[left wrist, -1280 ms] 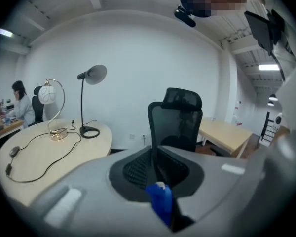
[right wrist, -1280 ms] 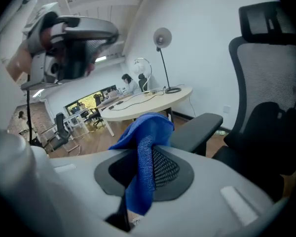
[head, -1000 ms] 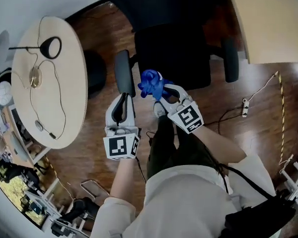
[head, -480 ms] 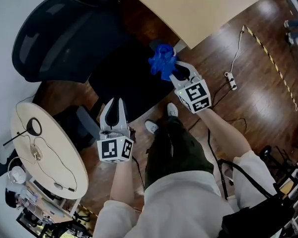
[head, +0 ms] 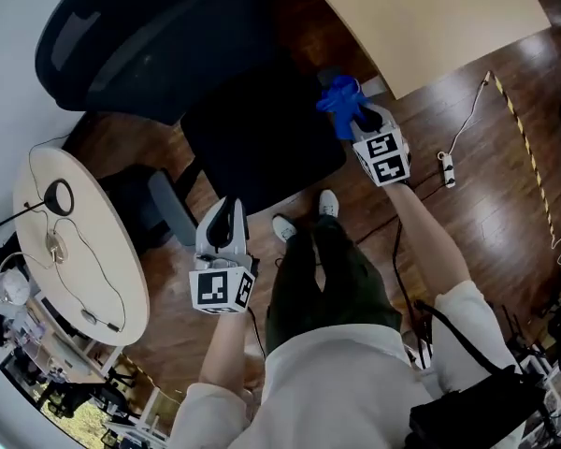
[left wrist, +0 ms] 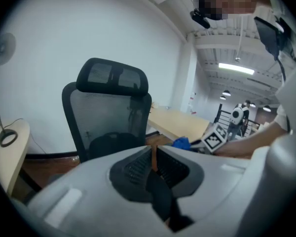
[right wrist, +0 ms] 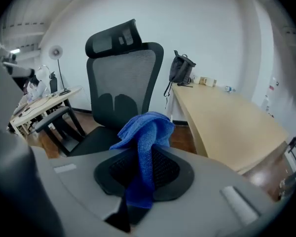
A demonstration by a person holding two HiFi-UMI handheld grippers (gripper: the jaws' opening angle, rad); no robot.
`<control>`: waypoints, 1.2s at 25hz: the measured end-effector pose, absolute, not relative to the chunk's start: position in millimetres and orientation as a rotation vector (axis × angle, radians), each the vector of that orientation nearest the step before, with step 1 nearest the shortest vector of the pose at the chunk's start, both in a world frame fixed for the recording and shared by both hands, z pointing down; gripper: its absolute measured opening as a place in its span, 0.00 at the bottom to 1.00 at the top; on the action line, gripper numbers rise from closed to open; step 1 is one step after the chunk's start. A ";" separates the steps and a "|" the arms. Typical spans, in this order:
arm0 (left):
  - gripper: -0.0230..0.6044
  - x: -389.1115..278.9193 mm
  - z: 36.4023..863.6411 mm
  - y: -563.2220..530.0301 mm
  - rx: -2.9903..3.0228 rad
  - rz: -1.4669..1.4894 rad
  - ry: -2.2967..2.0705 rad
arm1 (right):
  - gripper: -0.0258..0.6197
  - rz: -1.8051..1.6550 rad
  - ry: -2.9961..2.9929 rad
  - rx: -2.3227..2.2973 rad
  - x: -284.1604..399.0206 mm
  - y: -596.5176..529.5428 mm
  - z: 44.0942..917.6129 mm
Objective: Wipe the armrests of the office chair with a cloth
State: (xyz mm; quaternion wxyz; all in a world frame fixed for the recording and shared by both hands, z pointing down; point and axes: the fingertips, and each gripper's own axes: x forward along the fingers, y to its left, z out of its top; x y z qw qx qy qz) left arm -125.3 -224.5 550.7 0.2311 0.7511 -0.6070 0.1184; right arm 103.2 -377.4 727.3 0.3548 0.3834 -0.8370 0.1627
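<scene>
The black office chair (head: 215, 73) faces the person, mesh back on the far side. The armrest (head: 173, 209) on the person's left runs front to back — slantwise in the head view. The right gripper (head: 363, 122) is clamped on the blue cloth (head: 339, 96), which bunches ahead of its tips at the seat's right edge, beside the desk (head: 430, 17). The left gripper (head: 226, 211) — jaws together, empty — points toward that armrest.
</scene>
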 end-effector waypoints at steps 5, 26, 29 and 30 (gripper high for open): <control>0.08 -122.2 551.3 -224.2 2.049 0.221 -1.691 | 0.14 0.398 -2.115 0.978 161.8 -288.9 723.7; 0.05 -300.1 634.0 -50.0 1.460 0.147 -2.201 | 0.14 0.322 -2.611 -0.028 -329.3 -173.1 843.5; 0.05 -297.5 646.1 -28.9 1.429 0.161 -2.174 | 0.14 0.373 -2.469 0.005 -347.5 -177.5 920.0; 0.05 -296.1 648.5 -23.4 1.426 0.172 -2.162 | 0.14 0.412 -2.423 0.021 -350.0 -179.0 943.8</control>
